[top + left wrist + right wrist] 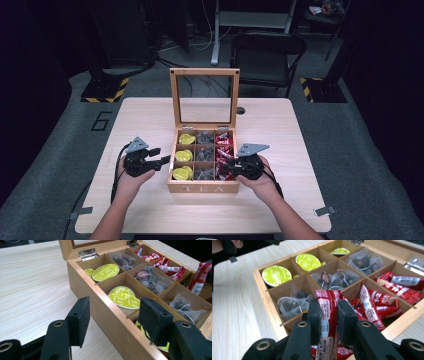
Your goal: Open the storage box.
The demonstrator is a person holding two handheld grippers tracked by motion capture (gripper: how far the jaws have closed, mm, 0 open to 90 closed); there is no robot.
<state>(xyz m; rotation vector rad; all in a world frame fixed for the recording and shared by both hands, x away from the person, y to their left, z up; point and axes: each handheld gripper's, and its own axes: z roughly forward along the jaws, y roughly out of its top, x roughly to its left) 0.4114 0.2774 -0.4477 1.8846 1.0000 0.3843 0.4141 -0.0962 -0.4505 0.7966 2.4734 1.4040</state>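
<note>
A wooden tea box (202,188) stands open on the table with its glass lid (204,97) upright. Yellow pods (276,275) fill its left column, clear tea bags (294,305) the middle, red sachets (404,281) the right. My right gripper (329,315) is shut on one red sachet (327,312), held upright just over the front right compartment; this sachet (200,277) is also in the left gripper view. My right gripper (223,167) sits at the box's front right. My left gripper (160,159) is open beside the box's left wall (110,315), holding nothing.
The light wooden table (150,120) has free room left and right of the box. A dark chair (267,50) stands beyond the far edge. Hazard-striped floor plates (105,92) lie on the grey floor behind.
</note>
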